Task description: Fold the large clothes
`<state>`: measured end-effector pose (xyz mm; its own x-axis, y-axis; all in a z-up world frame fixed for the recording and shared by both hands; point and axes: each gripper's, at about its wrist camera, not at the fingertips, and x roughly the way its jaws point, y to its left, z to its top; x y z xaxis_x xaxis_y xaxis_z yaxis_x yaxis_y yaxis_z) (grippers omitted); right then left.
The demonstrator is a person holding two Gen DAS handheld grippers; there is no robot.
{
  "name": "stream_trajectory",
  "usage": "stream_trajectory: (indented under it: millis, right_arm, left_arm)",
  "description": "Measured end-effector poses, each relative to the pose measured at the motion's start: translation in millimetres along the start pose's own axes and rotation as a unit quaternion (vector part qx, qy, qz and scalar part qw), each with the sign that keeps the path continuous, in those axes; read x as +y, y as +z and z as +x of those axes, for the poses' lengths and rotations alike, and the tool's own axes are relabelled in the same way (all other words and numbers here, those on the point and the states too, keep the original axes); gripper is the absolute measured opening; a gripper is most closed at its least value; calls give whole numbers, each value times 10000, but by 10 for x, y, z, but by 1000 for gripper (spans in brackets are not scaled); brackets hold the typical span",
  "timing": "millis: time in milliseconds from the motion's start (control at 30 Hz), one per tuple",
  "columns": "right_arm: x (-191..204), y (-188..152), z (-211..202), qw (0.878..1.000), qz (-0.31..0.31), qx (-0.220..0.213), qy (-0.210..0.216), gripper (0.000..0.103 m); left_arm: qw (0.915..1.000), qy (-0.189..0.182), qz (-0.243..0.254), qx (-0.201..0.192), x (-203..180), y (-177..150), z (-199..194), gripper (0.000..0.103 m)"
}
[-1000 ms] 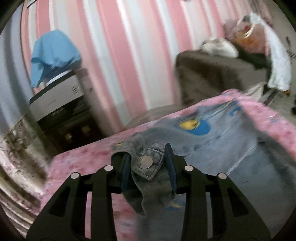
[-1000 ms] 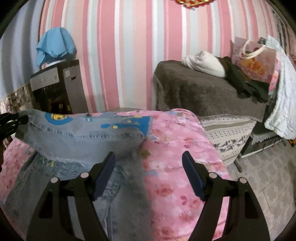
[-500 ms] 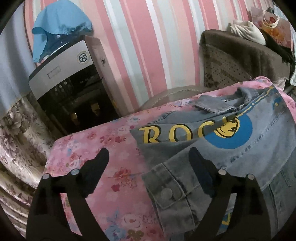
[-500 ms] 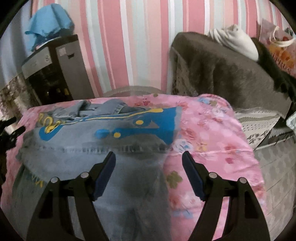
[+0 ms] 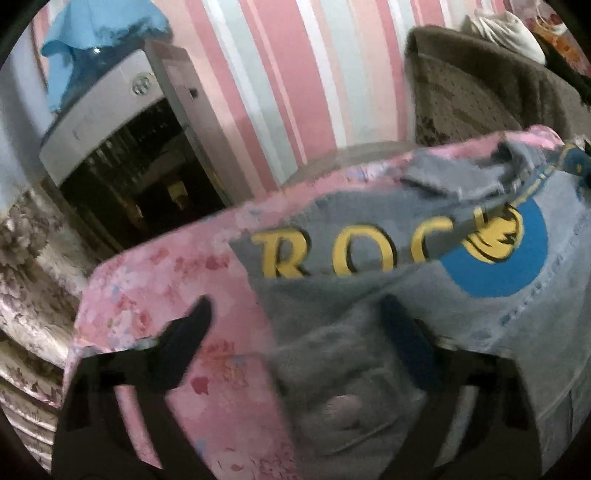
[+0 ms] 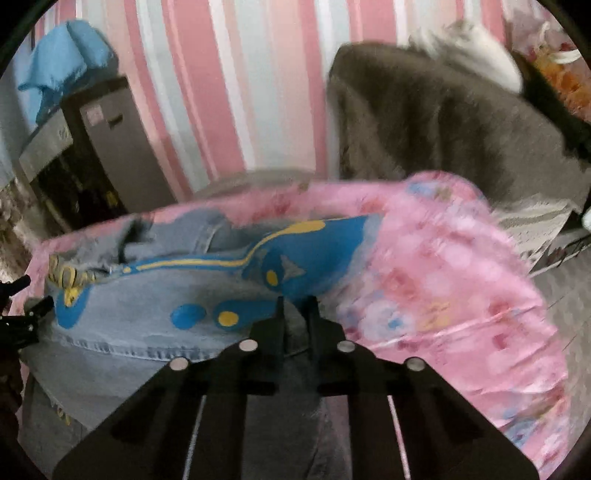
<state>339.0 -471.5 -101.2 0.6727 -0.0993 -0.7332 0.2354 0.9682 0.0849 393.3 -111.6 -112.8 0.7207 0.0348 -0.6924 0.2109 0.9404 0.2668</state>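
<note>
A light blue denim jacket (image 5: 406,295) with yellow "ROC" lettering and a blue print lies folded over on the pink floral cover (image 5: 155,295). My left gripper (image 5: 301,325) hovers low over its left edge. Its jaws are closing, still wide apart, and the buttoned sleeve cuff (image 5: 343,410) lies between them untouched. In the right wrist view the jacket (image 6: 147,325) fills the left half. My right gripper (image 6: 296,310) is at its right edge, jaws closing to a narrow gap and pinching a fold of denim. The left gripper (image 6: 22,317) shows at the far left.
A grey and black water dispenser (image 5: 122,147) with a blue cloth (image 5: 96,33) on top stands behind the table at left. Brown-covered furniture (image 6: 443,122) with piled items sits at back right. The pink cover (image 6: 443,295) drops off at right toward the tiled floor.
The left gripper let go of the buttoned cuff, opened wide and sank toward the table. The right gripper moved in over the jacket's right edge and went from wide open to nearly shut on denim.
</note>
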Motion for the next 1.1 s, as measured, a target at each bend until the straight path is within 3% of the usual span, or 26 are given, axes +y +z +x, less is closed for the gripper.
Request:
stream_trajectory:
  millis: [67,133,167,233,267,300,433,467,533,600,700,933,1100]
  right_arm:
    - [-137,22,3,9996,122,-58,-232,10]
    - [-232,-34,244,9983,171,514,-203,11]
    - [-239,-59,288,9979,153,591,-221,15]
    - [-209,-128,318,9970,-134,581,-488,32]
    - [-206,-155,325,9960,-224,633,-597,46]
    - [-218,-169,309,9960,-220,626,-594,52]
    - [-230,-141,82,9976,-143,528,-418,59]
    - [-219,-140,16,9982,-168,467,-350,62]
    - [-105,-116,-185,9987,-323,285,-287,68]
    - [-19,-128,-391,9988,-442,144,-146,74]
    - [97,-205,-632,9987,-499,22,69,74]
    - [231,-521,-890,9983,-483,39,314,74]
    - [247,-820,-1069,9980,-575,107,239,74]
  left_arm:
    - [9999,-87,-113,-61,-1,76,-12,56]
    - [9999,69,89,-31,-95,123,69,50]
    - [9997,129,213,36,-147,125,141,49]
    - [9991,192,337,180,-215,92,294,44]
    - [9989,234,349,191,-223,74,336,43]
    - [9987,285,372,185,-226,62,359,43]
    - [9997,191,178,12,-122,65,292,41]
    - [9999,84,52,-71,-52,62,210,44]
    - [9997,20,-129,-204,67,47,56,70]
    - [9987,-57,-388,-322,218,3,-145,77]
    - [9967,-273,-665,-364,364,-98,-408,85]
    - [9978,-395,-477,-253,260,-426,-692,86]
    - [9980,-383,-508,-54,213,-752,-773,86]
